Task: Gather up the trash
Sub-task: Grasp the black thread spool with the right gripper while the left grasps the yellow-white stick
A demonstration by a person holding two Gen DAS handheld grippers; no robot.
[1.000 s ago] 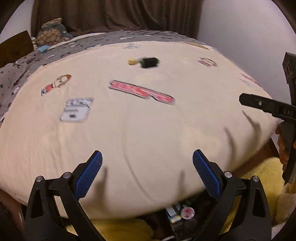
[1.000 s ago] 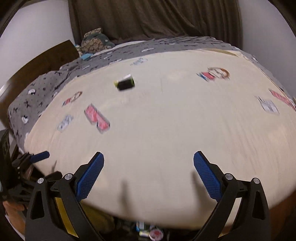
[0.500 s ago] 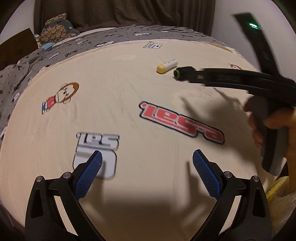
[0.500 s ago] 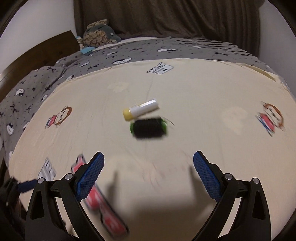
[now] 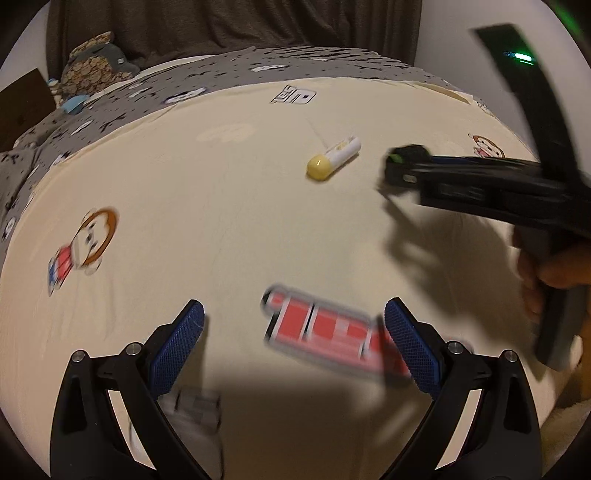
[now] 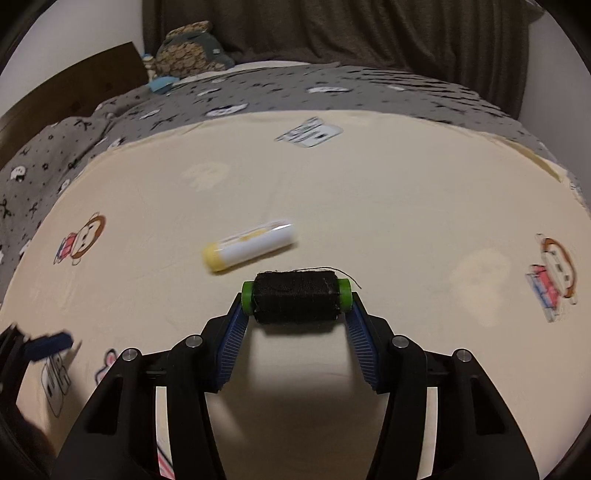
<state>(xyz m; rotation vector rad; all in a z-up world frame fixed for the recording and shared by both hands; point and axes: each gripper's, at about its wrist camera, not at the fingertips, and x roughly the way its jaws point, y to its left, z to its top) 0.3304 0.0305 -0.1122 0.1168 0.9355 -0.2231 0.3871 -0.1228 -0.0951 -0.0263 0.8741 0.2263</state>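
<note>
Right gripper closing on a spool of black thread on the bed

The cream bedsheet [image 6: 369, 192], printed with cartoon monkeys, lies over a grey patterned blanket [image 6: 258, 92] with a dark curtain [image 6: 332, 29] on the far side. The right gripper [image 6: 296, 314] is closing its jaws end-on across the spool of black thread [image 6: 295, 297], the pads at its green ends — likely so it can't roll. The left gripper [image 5: 293, 347] hangs wide open and empty, near left. A yellow-capped tube [image 6: 249, 243] lies just beyond the spool — apparently next.
</note>
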